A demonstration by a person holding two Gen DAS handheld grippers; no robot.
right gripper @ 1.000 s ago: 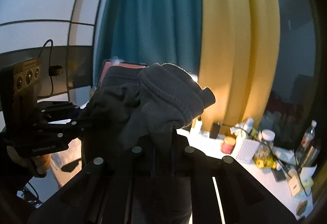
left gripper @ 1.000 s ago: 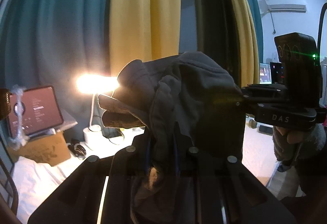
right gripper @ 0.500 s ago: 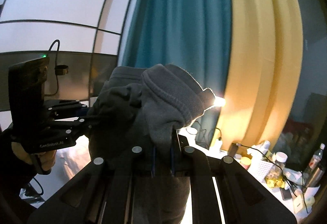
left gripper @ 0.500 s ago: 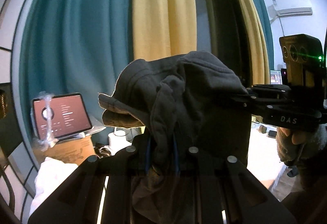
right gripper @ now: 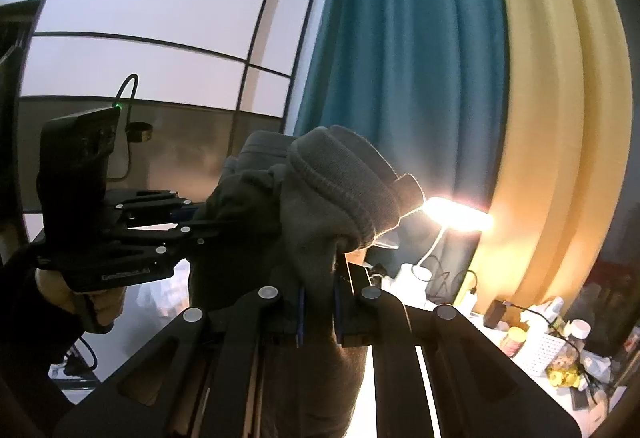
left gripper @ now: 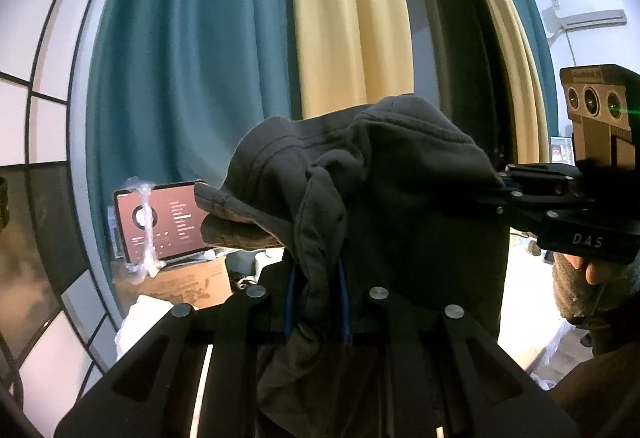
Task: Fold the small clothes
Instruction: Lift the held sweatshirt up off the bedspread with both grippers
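Left gripper (left gripper: 316,298) clamped on a bunched edge of the dark grey garment (left gripper: 400,178), right gripper (right gripper: 318,312) pinching another edge — cloth hangs in the air btwn both tongs. Looks soft, thick, limp, light; ribbed cuff (right gripper: 344,182) flops over. Best hold prob at hems or corners, not mid-bunch. No folding surface in view w/ certainty. Room: teal curtain (left gripper: 180,78), yellow curtain (right gripper: 560,118), lit lamp (right gripper: 456,216), tablet (left gripper: 160,218), cluttered table (right gripper: 540,350).

We are seeing a cluttered white desk (right gripper: 452,314) carrying a glowing white desk lamp (right gripper: 424,270), a red-lidded jar (right gripper: 514,340) and a white-capped bottle (right gripper: 576,332).
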